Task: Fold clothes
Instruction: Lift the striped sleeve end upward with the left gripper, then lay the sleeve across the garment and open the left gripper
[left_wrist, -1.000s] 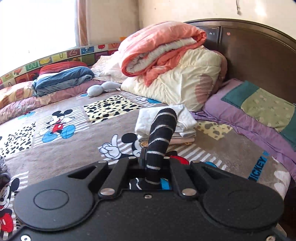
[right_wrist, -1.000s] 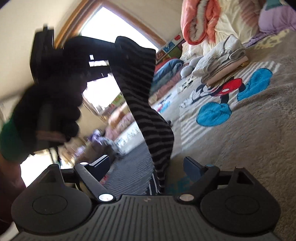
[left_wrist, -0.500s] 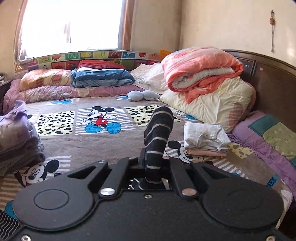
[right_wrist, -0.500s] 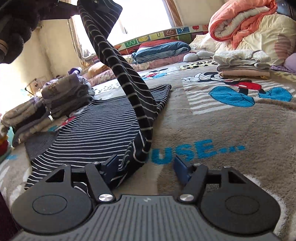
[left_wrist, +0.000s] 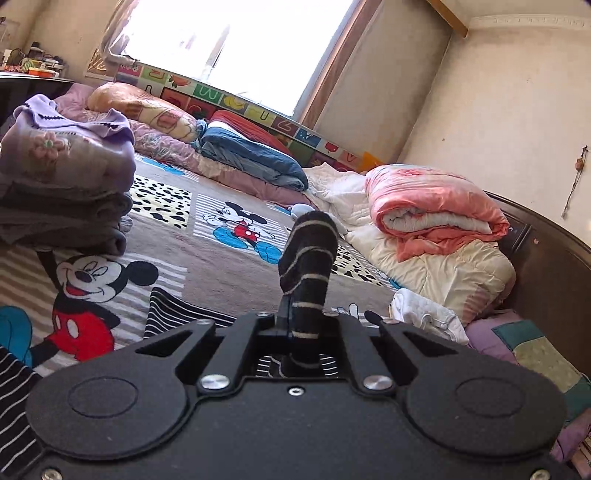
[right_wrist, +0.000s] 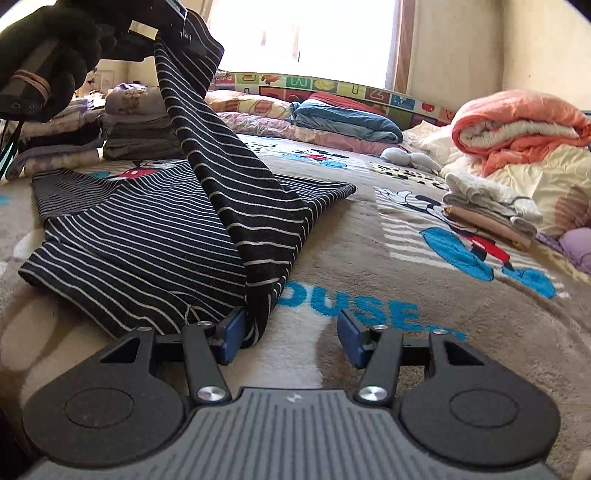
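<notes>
The black white-striped garment (right_wrist: 140, 236) lies mostly flat on the cartoon-mouse blanket (right_wrist: 388, 266), one edge drawn up in a taut band to the left gripper (right_wrist: 177, 26), which a dark-gloved hand (right_wrist: 48, 55) holds high over the garment, clamped tight on a bunched fold (left_wrist: 308, 266). The right gripper (right_wrist: 290, 334) sits low at the garment's near corner, jaws parted and just narrowing, the cloth against only its left pad (right_wrist: 231, 338). Beyond the garment stand three folded clothes stacks: two behind (right_wrist: 140, 122), one to the right (right_wrist: 491, 210).
</notes>
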